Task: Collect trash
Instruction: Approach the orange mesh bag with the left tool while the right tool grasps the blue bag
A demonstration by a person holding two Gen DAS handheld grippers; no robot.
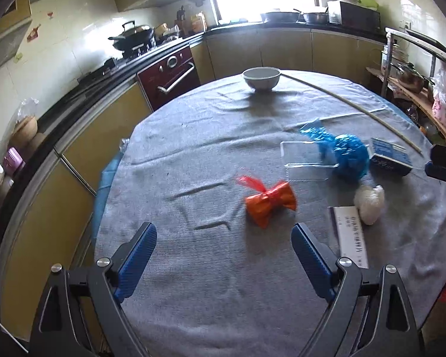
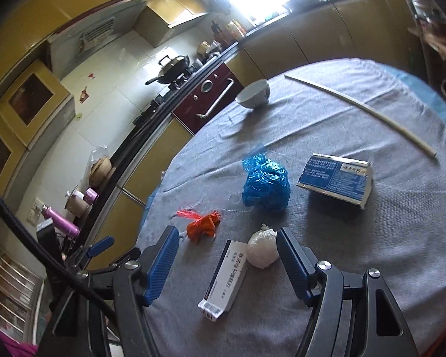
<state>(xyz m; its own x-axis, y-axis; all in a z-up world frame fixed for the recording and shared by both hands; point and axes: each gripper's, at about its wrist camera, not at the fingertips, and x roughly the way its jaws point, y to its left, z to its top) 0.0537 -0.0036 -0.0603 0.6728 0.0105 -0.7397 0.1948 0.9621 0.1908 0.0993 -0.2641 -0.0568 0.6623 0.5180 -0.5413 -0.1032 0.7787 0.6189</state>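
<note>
Your left gripper [image 1: 224,239] tilts down over the grey tablecloth [image 1: 211,160], jaws wide and empty, the orange wrapper [image 1: 269,202] just ahead. Your right gripper [image 2: 227,245] angles down, jaws partly spread and empty, above the white box [image 2: 224,278] and white wad [image 2: 262,250].

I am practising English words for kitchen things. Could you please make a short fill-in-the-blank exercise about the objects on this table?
1. The bowl at the far side of the table is ____ in colour.
2. The crumpled bag next to the dark blue box is ____.
3. The orange wrapper lies ahead of the ____ gripper.
4. Both grippers hold ____.

Missing words: white; blue; left; nothing
</note>
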